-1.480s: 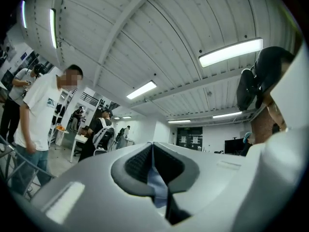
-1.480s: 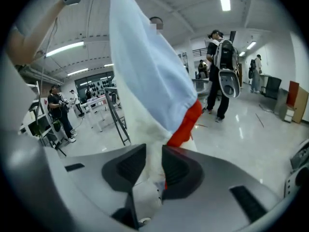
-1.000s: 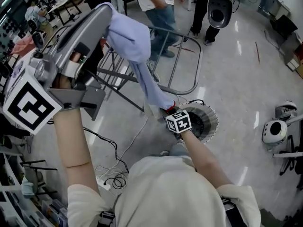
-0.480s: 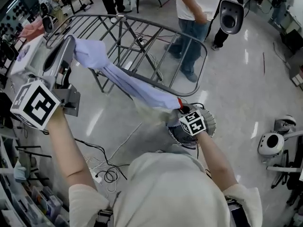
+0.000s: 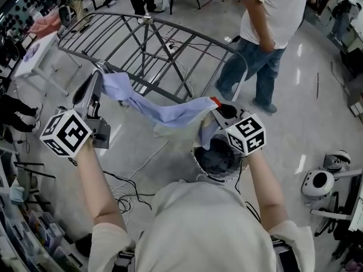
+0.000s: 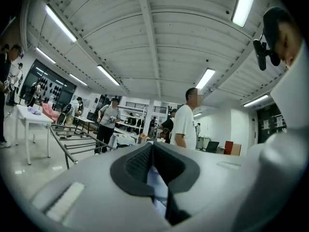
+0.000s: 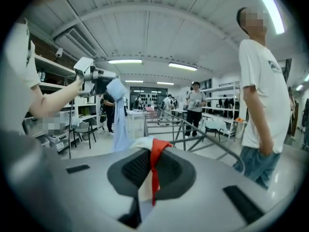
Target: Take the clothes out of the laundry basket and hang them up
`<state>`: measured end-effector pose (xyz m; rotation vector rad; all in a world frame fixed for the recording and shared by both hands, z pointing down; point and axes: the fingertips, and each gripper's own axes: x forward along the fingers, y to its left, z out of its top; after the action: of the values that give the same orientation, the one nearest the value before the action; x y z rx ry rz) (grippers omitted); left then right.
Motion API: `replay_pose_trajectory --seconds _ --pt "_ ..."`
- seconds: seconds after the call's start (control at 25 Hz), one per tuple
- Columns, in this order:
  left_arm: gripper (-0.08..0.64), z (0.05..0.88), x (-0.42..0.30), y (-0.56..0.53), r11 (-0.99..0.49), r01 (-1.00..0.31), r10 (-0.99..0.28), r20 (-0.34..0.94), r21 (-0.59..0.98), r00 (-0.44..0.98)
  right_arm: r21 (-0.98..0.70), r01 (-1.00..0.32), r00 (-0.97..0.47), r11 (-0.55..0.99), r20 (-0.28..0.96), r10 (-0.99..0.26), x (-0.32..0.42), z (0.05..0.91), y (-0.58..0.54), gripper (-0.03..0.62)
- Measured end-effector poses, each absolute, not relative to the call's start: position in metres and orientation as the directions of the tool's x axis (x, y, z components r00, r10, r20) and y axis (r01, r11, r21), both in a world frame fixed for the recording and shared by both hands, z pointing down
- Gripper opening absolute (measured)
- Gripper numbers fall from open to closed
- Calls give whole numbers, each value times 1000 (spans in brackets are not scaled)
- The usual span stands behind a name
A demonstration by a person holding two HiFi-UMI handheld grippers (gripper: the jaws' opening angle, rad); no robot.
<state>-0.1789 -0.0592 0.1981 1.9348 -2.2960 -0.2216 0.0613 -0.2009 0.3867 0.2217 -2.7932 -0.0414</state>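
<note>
Now we've levelled out: left claw (image 5: 100, 79) down, right claw (image 5: 219, 106) up, both clamped on the pale blue garment (image 5: 170, 113), strung between them above the laundry basket (image 5: 199, 164), ready for the drying rack (image 5: 170, 38).

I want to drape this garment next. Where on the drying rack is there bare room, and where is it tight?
All bars of the drying rack look bare, from the end by the white table to the curved end. It is tight at that curved end, beside the bystander, and near the laundry basket, where the held garment stretches.
</note>
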Motion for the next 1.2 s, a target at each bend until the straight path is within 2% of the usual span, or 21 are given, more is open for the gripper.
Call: replay_pose_trajectory --seconds 0.32,0.64,0.76,0.96,1.2 --pt "14 210 -179 -80 240 -957 -971 26 161 -238 208 -142 -971 968 160 -177 53 232 -250 11" --pt "14 178 -181 -103 271 -950 -957 -65 154 -283 330 -203 -976 922 12 -219 61 88 -293 11" --pt "14 150 -183 -116 241 -956 -955 -135 169 -265 377 -239 -968 895 -23 -249 65 43 -309 11" --pt "14 115 -191 -140 188 -972 -954 -212 139 -214 409 -259 -966 875 -118 -231 58 -34 -320 11" --pt "14 80 -195 -177 57 -993 -961 -263 104 -83 407 -356 -934 841 -146 -325 57 -57 -348 11"
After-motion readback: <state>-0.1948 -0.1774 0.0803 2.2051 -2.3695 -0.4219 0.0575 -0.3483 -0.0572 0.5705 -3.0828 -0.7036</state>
